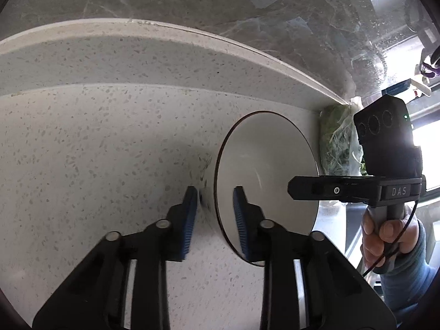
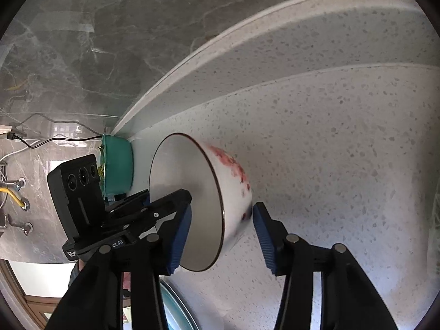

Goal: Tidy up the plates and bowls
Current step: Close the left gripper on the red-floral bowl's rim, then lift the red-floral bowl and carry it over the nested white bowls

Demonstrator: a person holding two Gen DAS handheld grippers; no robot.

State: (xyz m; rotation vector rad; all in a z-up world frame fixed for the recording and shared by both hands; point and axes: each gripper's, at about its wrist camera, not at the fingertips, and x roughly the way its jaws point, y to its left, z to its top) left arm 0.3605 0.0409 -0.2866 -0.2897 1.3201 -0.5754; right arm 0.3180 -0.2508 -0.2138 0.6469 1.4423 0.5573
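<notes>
A white bowl with a dark rim and red flower pattern (image 2: 192, 192) rests on the speckled white counter (image 2: 343, 151). It also shows in the left wrist view (image 1: 264, 170). My left gripper (image 1: 216, 220) is open, its fingers straddling the bowl's near rim, one outside and one inside. My right gripper (image 2: 221, 233) is open, also straddling the bowl's wall; it shows in the left wrist view (image 1: 305, 189) reaching in from the right. Whether the pads touch the bowl is unclear.
A teal bowl (image 2: 117, 165) with greens stands behind the white bowl by the counter's raised back ledge. A plastic bag of greens (image 1: 338, 143) lies in the corner. A blue-rimmed plate edge (image 2: 176, 308) shows near. The grey marble wall (image 1: 220, 0) is behind.
</notes>
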